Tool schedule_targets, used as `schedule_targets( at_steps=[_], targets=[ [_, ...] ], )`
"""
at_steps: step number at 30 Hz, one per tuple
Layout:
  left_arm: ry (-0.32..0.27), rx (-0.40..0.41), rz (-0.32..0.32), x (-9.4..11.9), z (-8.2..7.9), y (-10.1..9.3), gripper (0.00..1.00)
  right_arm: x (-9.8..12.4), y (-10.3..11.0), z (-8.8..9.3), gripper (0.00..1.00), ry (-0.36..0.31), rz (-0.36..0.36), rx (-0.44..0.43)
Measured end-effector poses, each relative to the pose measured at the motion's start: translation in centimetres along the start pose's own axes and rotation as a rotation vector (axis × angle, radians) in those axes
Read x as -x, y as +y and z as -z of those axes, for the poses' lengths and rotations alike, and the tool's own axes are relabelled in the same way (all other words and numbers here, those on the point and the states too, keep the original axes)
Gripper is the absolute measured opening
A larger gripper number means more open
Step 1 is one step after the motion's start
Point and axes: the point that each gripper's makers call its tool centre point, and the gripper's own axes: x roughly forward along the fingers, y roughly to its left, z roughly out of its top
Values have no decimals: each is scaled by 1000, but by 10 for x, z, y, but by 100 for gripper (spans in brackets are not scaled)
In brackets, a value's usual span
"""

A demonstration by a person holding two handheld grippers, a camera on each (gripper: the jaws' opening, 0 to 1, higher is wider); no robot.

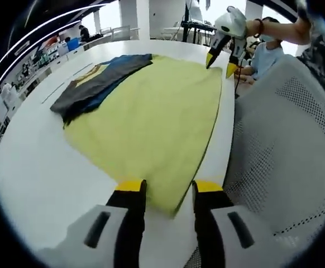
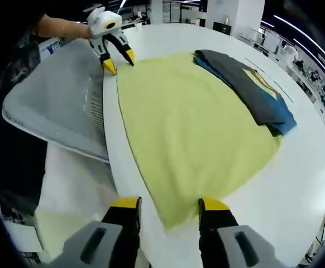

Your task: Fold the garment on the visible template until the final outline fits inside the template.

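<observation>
A pale yellow garment (image 1: 157, 111) lies spread flat on the white table (image 1: 34, 167). My left gripper (image 1: 168, 187) is open, its yellow-tipped jaws standing on either side of the garment's near corner. At the far corner of the cloth, my right gripper (image 1: 219, 65) hovers with its jaws apart. In the right gripper view the yellow garment (image 2: 190, 128) runs away from my open right gripper (image 2: 171, 204), whose jaws straddle a corner. The left gripper (image 2: 120, 62) sits open at the opposite corner.
A folded dark grey and blue garment (image 1: 98, 84) lies beside the yellow one, also seen as the dark garment (image 2: 246, 84) in the right gripper view. A grey mesh chair (image 1: 285, 139) presses against the table edge. A seated person (image 1: 266, 53) is beyond it.
</observation>
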Motion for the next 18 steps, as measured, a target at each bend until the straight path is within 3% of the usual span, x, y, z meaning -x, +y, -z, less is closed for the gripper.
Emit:
schedule_targets(
  at_steps=[4, 10, 18],
  targets=[
    [15, -74, 6, 0, 2, -5, 33, -1, -1, 0, 36, 13, 9, 25],
    [7, -28, -11, 0, 1, -1, 31, -1, -2, -1, 34, 21, 4, 36],
    [28, 1, -41, -1, 0, 9, 20, -1, -9, -1, 20, 18, 22, 9]
  ],
)
